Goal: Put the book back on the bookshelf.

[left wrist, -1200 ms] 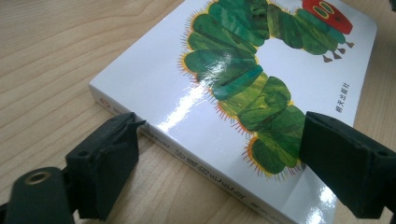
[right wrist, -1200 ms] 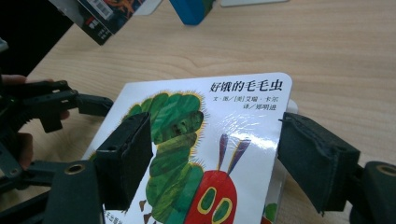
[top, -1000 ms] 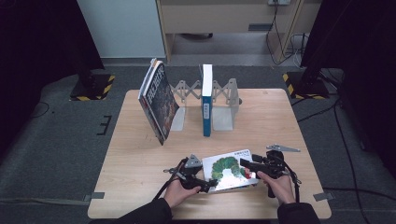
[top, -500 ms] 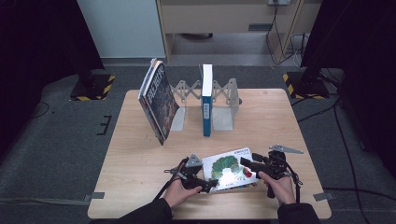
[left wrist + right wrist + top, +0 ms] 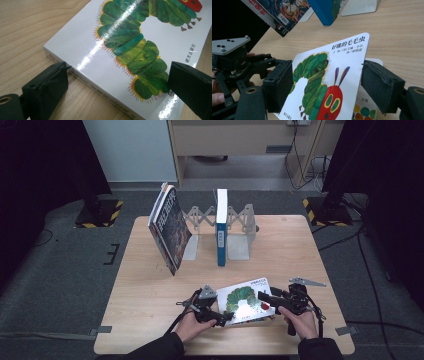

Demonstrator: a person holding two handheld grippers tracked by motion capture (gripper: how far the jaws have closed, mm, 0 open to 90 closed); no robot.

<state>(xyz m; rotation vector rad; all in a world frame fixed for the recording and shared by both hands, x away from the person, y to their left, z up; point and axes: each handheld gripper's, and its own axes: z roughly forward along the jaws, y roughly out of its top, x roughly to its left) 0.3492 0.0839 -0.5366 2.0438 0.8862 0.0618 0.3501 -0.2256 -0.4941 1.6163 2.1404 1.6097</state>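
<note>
Left gripper [image 5: 224,316] has just been opening, jaws now apart astride the white caterpillar picture book [image 5: 245,299] near the wooden table's [image 5: 150,290] front edge; right gripper [image 5: 264,298] clamps its lifted cover, hands unmoved.

- A light wooden table [image 5: 150,285] stands on grey carpet.
- A metal bookend rack [image 5: 240,227] sits near its far edge, holding an upright blue book [image 5: 221,227] and a leaning dark book [image 5: 170,227] at its left.
- A white caterpillar picture book [image 5: 245,300] lies by the near edge.
</note>
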